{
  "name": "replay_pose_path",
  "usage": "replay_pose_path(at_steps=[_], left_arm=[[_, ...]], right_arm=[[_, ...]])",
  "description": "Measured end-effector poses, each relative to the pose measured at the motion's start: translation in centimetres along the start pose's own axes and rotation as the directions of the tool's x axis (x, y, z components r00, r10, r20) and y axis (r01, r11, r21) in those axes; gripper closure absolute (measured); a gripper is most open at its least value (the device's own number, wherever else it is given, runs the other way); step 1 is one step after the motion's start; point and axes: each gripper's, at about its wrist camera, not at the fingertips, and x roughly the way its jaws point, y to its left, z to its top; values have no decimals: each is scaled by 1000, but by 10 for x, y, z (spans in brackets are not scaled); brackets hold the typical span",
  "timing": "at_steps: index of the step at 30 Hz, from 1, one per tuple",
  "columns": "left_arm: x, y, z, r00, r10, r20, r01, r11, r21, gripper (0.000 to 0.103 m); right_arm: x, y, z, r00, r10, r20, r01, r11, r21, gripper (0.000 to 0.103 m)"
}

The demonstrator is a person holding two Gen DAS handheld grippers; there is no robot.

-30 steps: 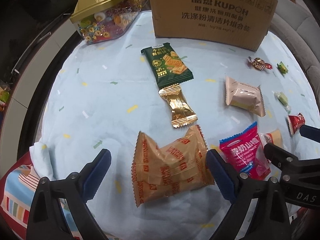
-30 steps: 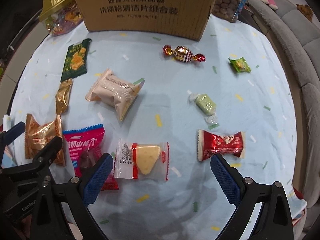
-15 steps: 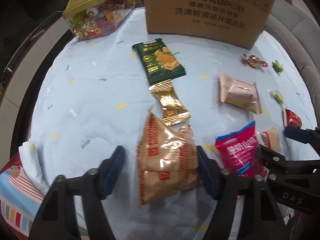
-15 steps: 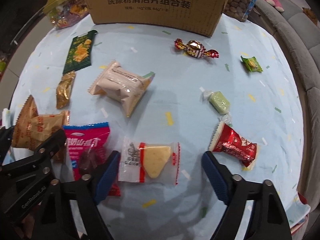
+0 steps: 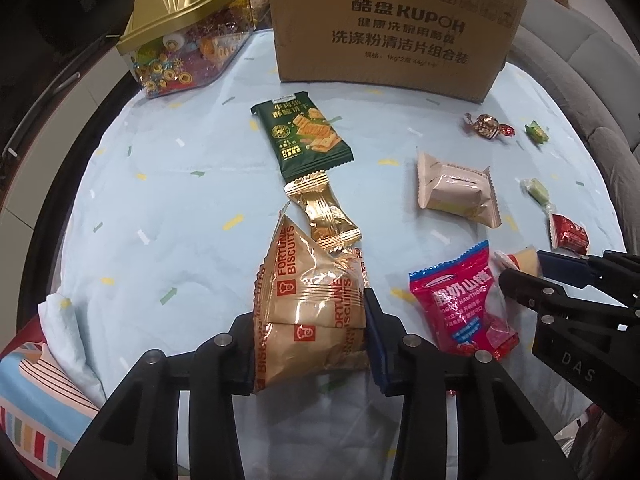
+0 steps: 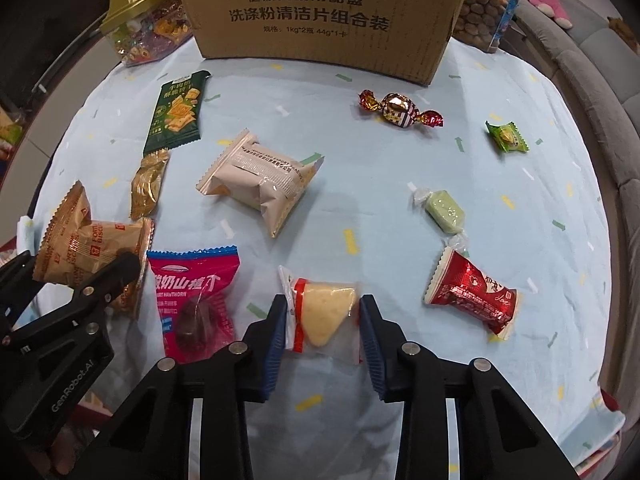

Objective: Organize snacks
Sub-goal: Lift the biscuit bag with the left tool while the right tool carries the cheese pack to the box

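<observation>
Lower centre: the left gripper [image 5: 310, 334], its jaws having just been closing, is pinching the biscuit bag [image 5: 308, 304]; the right gripper [image 6: 322, 318] likewise is clamping the cheese wedge [image 6: 326, 312]. Beyond, eight snacks are lying loose; the cardboard box [image 6: 320, 12], top centre, is awaiting them.

A matt light-blue cloth [image 6: 400, 208] covers the table. The biscuit packet [image 5: 308, 304] is glossy, crinkled foil; the cheese wrapper [image 6: 320, 312] is clear shiny plastic. The box [image 5: 392, 28] is matt brown cardboard. The candy tin [image 5: 180, 12] has a glossy gold lid.
</observation>
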Motion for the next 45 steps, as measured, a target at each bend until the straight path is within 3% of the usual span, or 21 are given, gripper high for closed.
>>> replay_pose_path(at_steps=[13, 28, 45], left_arm=[[-21, -2, -1, 998, 11, 64, -12, 1000, 10, 63], [-65, -1, 2, 992, 14, 125, -13, 1000, -9, 63], [-123, -9, 31, 982, -18, 188, 18, 1000, 0, 63]], right_arm=[[-8, -27, 7, 1000, 14, 12, -14, 999, 31, 69], [-64, -24, 9, 994, -15, 112, 12, 1000, 28, 69], [-123, -31, 21, 983, -18, 182, 10, 999, 45, 69]])
